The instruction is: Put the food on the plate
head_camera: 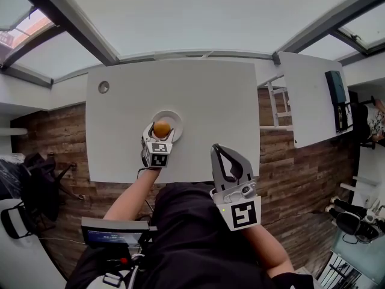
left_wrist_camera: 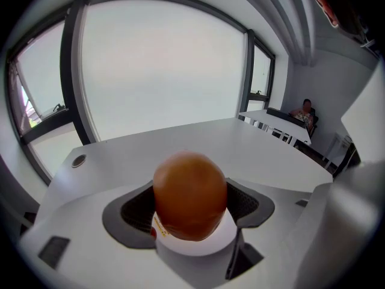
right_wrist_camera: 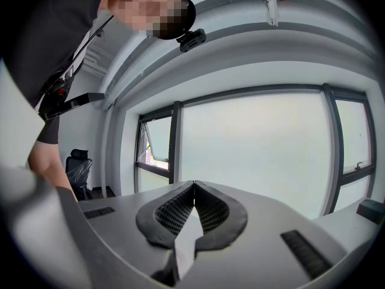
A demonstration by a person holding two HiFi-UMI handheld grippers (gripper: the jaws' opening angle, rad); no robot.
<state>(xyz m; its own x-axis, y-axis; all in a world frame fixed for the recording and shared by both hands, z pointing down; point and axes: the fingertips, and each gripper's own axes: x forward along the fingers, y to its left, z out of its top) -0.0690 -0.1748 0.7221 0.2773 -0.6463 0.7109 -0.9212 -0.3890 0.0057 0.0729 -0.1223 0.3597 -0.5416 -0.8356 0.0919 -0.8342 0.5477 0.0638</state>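
Observation:
An orange round fruit sits between the jaws of my left gripper, which is shut on it just over the small white plate on the white table. In the left gripper view the orange fruit fills the space between the dark pads, with the plate's white rim showing right below it. My right gripper is held near the table's front edge, raised and pointing up. In the right gripper view its jaws meet at the tips with nothing between them.
A small round grommet lies in the table's far left corner. A second white table stands at the right. Office chairs stand on the wooden floor at the left. A person sits far off at another table.

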